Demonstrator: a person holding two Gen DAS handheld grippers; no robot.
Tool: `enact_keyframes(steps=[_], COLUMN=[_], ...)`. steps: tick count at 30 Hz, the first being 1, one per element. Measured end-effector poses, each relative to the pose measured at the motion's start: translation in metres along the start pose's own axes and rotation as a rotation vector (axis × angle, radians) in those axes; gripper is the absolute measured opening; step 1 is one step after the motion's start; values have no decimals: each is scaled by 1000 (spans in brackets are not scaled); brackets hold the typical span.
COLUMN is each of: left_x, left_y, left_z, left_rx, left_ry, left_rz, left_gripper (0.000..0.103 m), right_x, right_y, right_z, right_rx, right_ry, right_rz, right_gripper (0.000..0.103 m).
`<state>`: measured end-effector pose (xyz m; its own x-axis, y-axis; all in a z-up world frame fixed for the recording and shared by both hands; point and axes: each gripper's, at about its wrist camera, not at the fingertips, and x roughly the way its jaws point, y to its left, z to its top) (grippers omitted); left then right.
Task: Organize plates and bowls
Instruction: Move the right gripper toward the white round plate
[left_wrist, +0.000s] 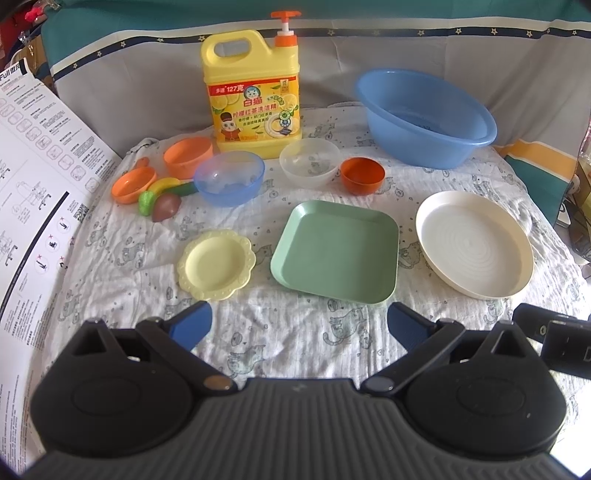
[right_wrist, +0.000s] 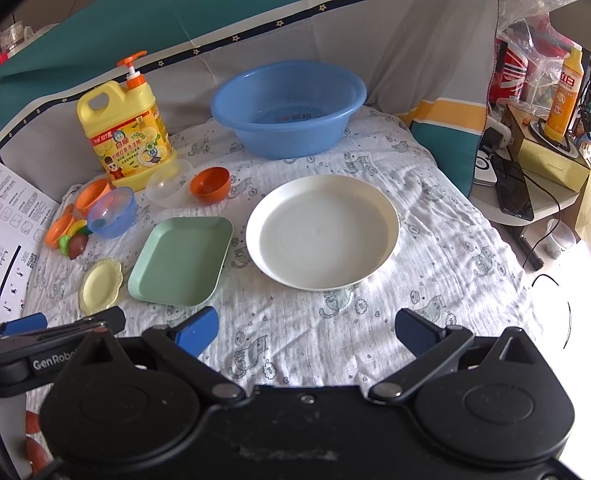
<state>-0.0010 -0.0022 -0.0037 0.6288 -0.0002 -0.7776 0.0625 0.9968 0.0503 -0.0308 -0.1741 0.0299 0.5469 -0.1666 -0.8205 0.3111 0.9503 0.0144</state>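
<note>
Between right fingers: right gripper (right_wrist: 306, 328) spread wide, empty
Ahead of it: white plate (right_wrist: 322, 232), near, centred
Left gripper (left_wrist: 299, 325): wide too, empty; green plate (left_wrist: 335, 248) just ahead
Nearer arm: right for white, left for green

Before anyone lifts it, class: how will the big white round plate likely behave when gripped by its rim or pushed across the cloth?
The white round plate looks rigid, so it should lift without flexing. Its raised rim probably gives the jaws a hold, though the smooth surface may slip. Pushed, it might drag and bunch the wrinkled cloth rather than slide.
</note>
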Motion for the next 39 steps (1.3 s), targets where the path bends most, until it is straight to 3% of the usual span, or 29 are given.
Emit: enact_keyframes(steps=[39], left_x=[5], left_y=[-3], left_z=[-6], left_rx=[8], left_ry=[6], left_rz=[8], left_gripper=[103], right_x=[8], right_y=[-5], right_z=[0], right_rx=[34], right_ry=[14], right_rz=[4], right_gripper=[103])
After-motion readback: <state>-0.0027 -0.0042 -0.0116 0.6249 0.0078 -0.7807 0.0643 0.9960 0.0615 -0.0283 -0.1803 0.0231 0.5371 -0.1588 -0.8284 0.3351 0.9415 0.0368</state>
